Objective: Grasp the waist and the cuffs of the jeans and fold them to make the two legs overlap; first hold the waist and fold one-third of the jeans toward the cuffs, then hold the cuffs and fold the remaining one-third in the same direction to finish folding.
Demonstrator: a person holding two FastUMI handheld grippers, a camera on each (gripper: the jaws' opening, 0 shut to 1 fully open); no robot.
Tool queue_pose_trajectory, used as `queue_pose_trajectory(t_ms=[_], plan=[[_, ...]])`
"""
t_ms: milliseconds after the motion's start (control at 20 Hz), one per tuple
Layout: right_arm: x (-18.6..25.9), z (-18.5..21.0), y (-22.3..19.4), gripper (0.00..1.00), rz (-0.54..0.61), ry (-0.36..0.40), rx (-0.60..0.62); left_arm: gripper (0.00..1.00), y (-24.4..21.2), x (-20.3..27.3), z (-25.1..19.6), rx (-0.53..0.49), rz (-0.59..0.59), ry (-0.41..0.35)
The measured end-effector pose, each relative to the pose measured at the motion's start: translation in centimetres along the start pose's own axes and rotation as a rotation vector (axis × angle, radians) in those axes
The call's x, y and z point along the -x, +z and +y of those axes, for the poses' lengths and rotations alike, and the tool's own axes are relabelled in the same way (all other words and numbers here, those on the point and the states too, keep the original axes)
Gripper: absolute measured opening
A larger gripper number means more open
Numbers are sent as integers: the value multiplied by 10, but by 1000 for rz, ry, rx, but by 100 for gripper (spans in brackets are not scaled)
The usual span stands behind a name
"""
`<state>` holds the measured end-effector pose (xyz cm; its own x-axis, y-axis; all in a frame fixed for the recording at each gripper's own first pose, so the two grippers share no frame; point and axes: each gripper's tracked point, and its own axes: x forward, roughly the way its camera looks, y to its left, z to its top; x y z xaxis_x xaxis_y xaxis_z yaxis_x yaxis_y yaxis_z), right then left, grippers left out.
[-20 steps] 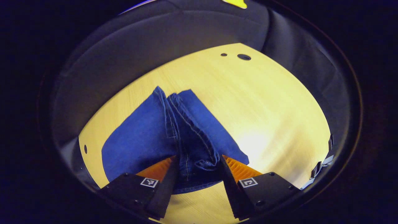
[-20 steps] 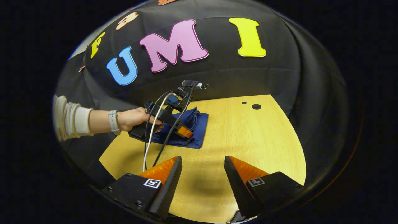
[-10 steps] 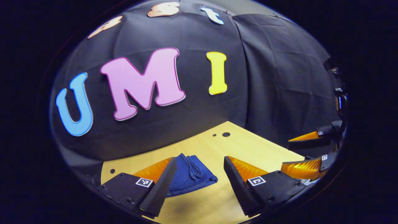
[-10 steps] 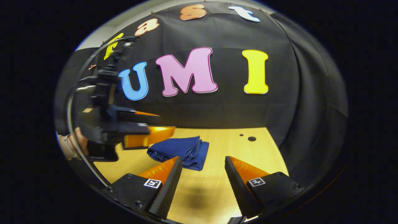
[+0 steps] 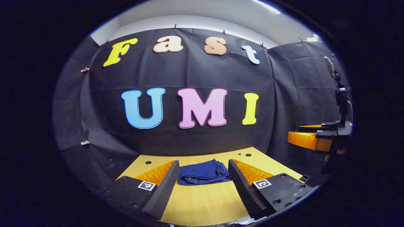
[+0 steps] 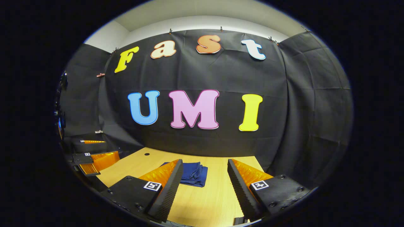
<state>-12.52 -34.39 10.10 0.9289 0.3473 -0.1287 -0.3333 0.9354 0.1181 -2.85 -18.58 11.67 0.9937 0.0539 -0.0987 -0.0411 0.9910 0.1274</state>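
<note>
— Denim of a deep blue is shown: how are the jeans (image 5: 203, 172) presented?

— The jeans are seen folded into a compact, roughly rectangular bundle, laid flat on the wooden table (image 5: 202, 201). Layered edges and a stitched seam are visible along the top of the bundle, toward its right side in the left gripper view. Pale stitching can be made out along the near edge. No loose leg or cuff is seen trailing from the bundle.

— Where is the bundle placed?

— It is placed toward the far part of the table, near the black cloth wall (image 5: 195, 75). In the right gripper view the jeans (image 6: 194, 178) are seen partly hidden behind that gripper's own left finger.

— How are the grippers held?

— The left gripper (image 5: 203, 183) is held back from the jeans, its fingers spread wide with nothing between them; the bundle is framed in the gap but is not touched. The right gripper (image 6: 205, 186) is likewise spread wide and empty, held above bare table (image 6: 214, 201), apart from the jeans.

— Is each gripper seen by the other camera?

— At the right edge of the left gripper view the right gripper (image 5: 311, 137) is seen with part of a hand (image 5: 334, 154) below it. At the left edge of the right gripper view the left gripper (image 6: 94, 156) is seen raised beside the table.

— What else is marked on the table?

— Small dark holes (image 5: 246, 154) are seen near the far edge of the table.
</note>
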Motion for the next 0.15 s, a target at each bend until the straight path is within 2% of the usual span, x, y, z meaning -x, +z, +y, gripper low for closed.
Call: queue_pose_trajectory(t_ms=[150], plan=[[10, 2, 23, 85, -58, -5, 25, 96, 6, 17, 11, 29, -10, 34]])
